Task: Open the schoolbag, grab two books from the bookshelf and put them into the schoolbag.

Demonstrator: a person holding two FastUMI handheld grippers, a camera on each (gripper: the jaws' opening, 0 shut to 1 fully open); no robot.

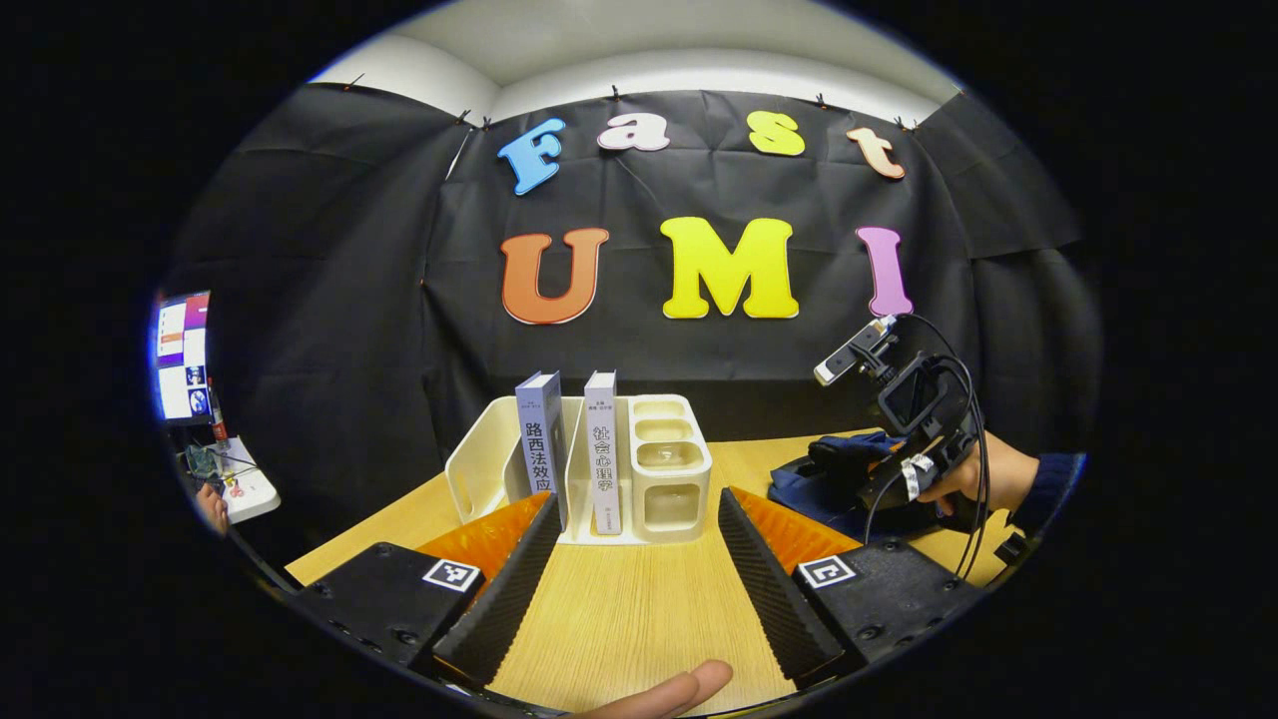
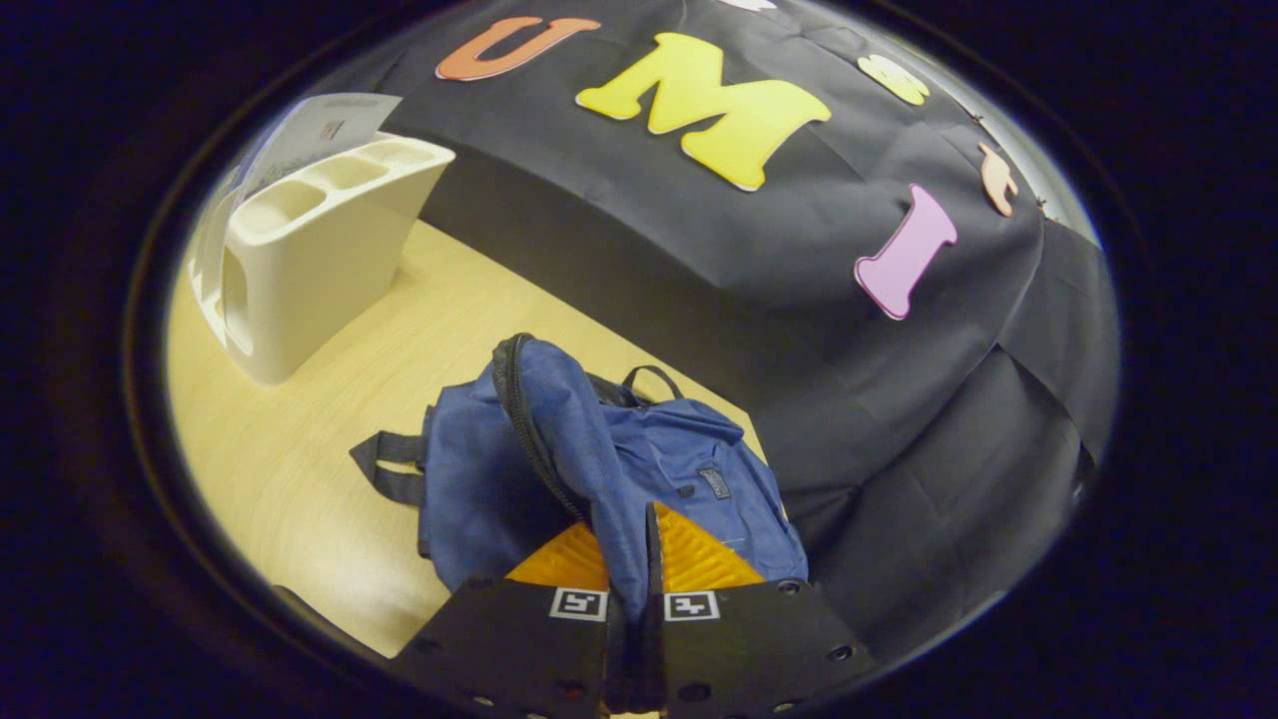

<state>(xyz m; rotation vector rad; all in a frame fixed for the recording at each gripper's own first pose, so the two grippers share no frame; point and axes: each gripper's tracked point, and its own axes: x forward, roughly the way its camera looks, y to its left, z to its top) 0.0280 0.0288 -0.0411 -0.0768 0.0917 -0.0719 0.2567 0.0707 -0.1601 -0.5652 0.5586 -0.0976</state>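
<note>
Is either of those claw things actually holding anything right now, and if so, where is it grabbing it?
The right gripper is pinching the blue schoolbag by a fold of its flap beside the zip. The left gripper is open and holds nothing.

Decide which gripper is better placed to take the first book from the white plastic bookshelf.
Left. The left gripper is open and faces the two upright books in the white plastic bookshelf. The right gripper is shut on the blue fabric schoolbag.
</note>
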